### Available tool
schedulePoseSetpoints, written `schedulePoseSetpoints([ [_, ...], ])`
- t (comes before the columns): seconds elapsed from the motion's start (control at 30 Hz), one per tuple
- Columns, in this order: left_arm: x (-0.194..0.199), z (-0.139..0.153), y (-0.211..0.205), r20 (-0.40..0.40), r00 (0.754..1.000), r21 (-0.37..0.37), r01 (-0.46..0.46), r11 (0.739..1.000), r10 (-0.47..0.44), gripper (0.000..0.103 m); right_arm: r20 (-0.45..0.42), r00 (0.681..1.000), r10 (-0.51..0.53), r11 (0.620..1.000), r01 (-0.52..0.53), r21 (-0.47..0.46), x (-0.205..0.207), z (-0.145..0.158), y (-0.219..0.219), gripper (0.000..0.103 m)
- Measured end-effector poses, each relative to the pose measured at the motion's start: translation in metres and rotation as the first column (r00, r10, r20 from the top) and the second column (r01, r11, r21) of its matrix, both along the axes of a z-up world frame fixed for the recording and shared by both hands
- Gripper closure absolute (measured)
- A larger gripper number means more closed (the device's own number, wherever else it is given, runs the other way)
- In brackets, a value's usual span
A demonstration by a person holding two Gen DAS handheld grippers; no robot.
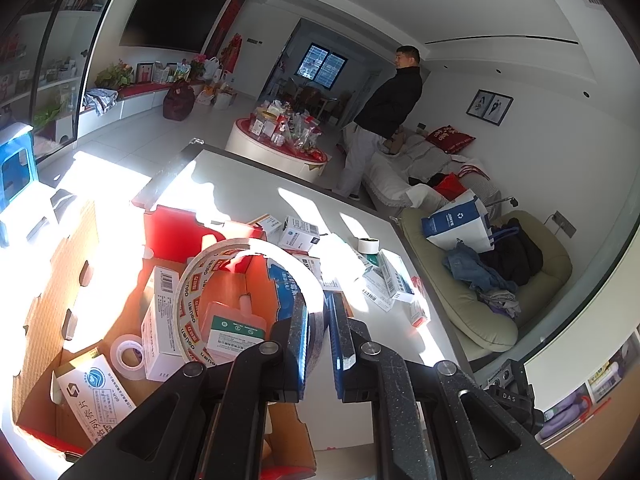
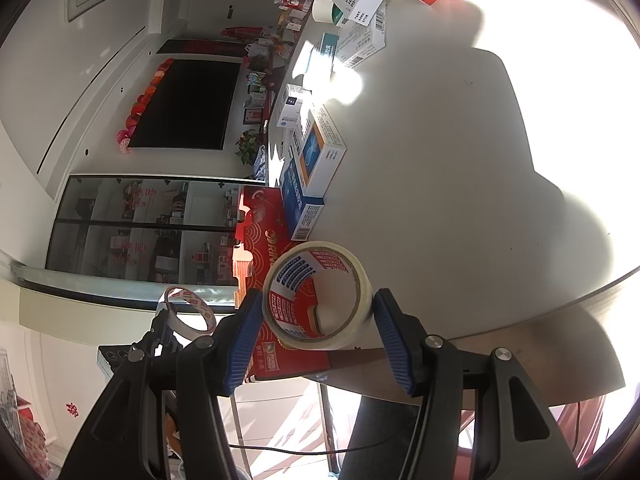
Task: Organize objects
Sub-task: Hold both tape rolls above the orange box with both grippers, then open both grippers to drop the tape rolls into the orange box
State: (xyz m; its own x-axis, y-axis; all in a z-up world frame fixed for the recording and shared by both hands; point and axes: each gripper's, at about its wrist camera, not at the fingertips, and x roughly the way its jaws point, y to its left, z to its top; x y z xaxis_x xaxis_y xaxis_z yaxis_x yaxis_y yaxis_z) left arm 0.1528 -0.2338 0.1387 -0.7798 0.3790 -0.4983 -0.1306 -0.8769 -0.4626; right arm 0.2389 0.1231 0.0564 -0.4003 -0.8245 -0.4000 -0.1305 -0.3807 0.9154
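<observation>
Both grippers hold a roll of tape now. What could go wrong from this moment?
1. The left gripper pinches only the thin wall of its tape ring, above the cardboard box; the ring may swing or slip out.
2. The right gripper clamps the clear tape roll across its round sides; it could squeeze out.
3. Medicine boxes crowd the table near the box; a swing may knock them.

Your stock: carton, matt brown corrugated cardboard; tape, glossy translucent film on a printed paper core; table, smooth matt white; pads, ribbed blue plastic.
</observation>
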Motion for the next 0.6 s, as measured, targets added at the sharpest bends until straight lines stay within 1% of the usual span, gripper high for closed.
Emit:
schedulePoseSetpoints([
  [0.23, 0.003, 0.000, -0.004, 0.001, 1.000, 0.001, -0.017, 1.000, 0.017, 0.094, -0.012, 1.000, 0.016, 1.000, -0.016, 0.001, -0.001, 0.003, -0.005, 0.047],
  [0.4, 0.005, -0.004, -0.011, 0.007, 0.999, 0.005, -0.034, 0.999, 0.034, 0.094, -0.024, 0.999, 0.042, 0.999, -0.043, -0.008, -0.009, 0.011, -0.017, 0.047],
  [0.5, 0.008, -0.006, -0.015, 0.010, 0.999, -0.005, -0.047, 0.999, 0.047, 0.094, -0.047, 0.996, 0.073, 0.997, -0.074, -0.020, -0.016, 0.021, -0.031, 0.047],
  [0.6, 0.012, -0.008, -0.020, 0.014, 0.998, -0.033, -0.068, 0.997, 0.069, 0.094, -0.083, 0.989, 0.125, 0.992, -0.127, -0.018, -0.025, 0.036, -0.053, 0.047],
])
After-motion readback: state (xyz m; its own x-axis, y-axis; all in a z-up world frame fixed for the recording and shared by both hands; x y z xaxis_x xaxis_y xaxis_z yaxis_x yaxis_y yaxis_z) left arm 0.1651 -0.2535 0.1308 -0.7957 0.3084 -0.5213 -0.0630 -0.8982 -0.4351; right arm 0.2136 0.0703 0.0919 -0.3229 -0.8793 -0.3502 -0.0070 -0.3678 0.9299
